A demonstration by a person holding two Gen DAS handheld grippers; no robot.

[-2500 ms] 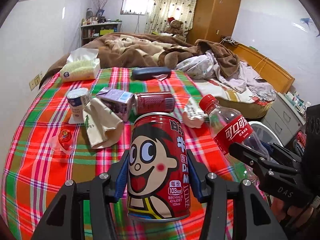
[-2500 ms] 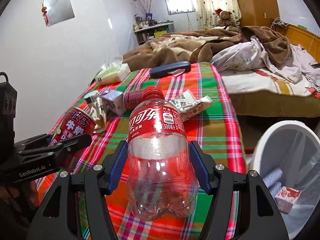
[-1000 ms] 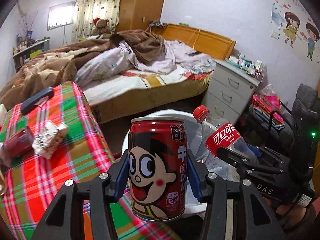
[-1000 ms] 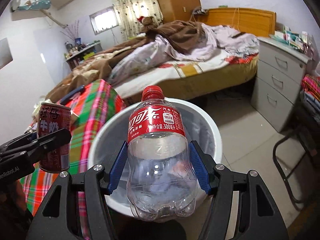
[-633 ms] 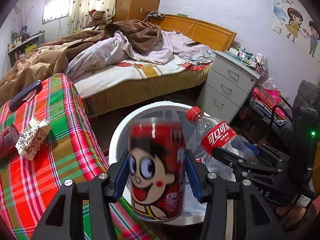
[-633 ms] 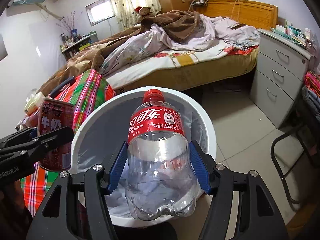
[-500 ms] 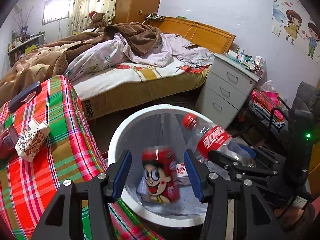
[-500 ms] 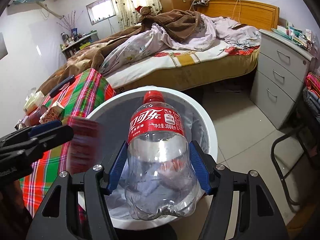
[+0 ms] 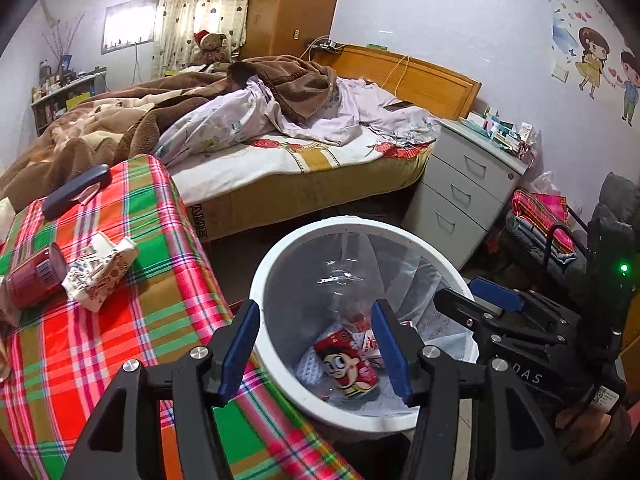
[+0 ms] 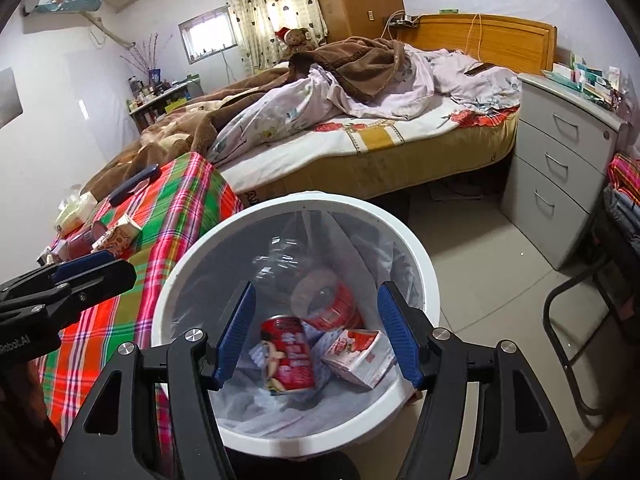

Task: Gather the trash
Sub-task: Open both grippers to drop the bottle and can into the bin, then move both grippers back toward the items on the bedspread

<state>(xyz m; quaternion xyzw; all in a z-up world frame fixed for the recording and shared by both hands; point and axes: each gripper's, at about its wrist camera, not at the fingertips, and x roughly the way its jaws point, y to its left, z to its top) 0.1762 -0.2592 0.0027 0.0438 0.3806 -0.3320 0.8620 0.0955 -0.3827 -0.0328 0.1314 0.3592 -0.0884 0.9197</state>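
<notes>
Lying below spread fingers (image 10: 236,330): can (image 10: 287,354)

Both wrist views look steeply down from close above the white bin (image 9: 280,256) (image 10: 416,256); the left from its tablecloth side; both share the bin.

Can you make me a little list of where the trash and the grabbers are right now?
bin: white bin on the floor beside the plaid table
in the bin: red can, clear bottle, small carton
left gripper: open, empty, above the bin
right gripper: open, empty, above the bin
on the table: another can, crumpled box
</notes>
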